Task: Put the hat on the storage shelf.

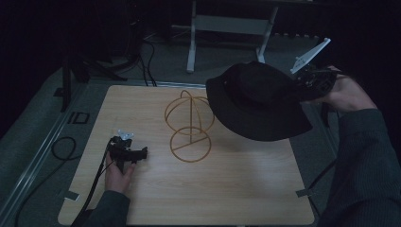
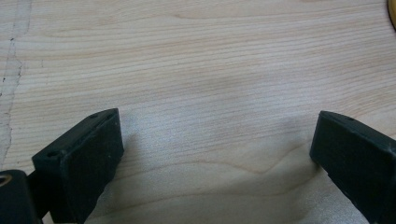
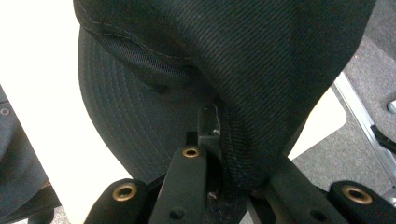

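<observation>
Hat (image 1: 257, 101), black with a full brim, hangs in the air above the right part of the wooden table (image 1: 227, 194) in the high view, its crown up and its brim sloping down toward the table's right edge. The right gripper (image 1: 302, 85) pinches it at the brim's far right side, with a hand (image 1: 347, 94) behind and a grey three-cornered plate sticking up above. Just left of the hat, partly overlapped by its brim, stands a gold wire stand (image 1: 189, 125): a round ring base flat on the wood, a stem, and hoops forming an open dome on top, with nothing resting on it. At the table's left the left gripper (image 1: 135, 153) lies low on the wood under the person's left hand (image 1: 118, 175), well apart from the stand, its cable trailing off the near edge. In the left gripper view the two black jaws stand wide apart with bare wood grain (image 2: 210, 93) between them and nothing held; a sliver of gold shows at the top right corner. In the right gripper view the jaws are closed tight on the hat's brim (image 3: 243, 154), a fold of black twill clamped between them, while the hat's mesh-lined hollow (image 3: 140, 60) opens toward the camera and holds nothing that can be made out.
</observation>
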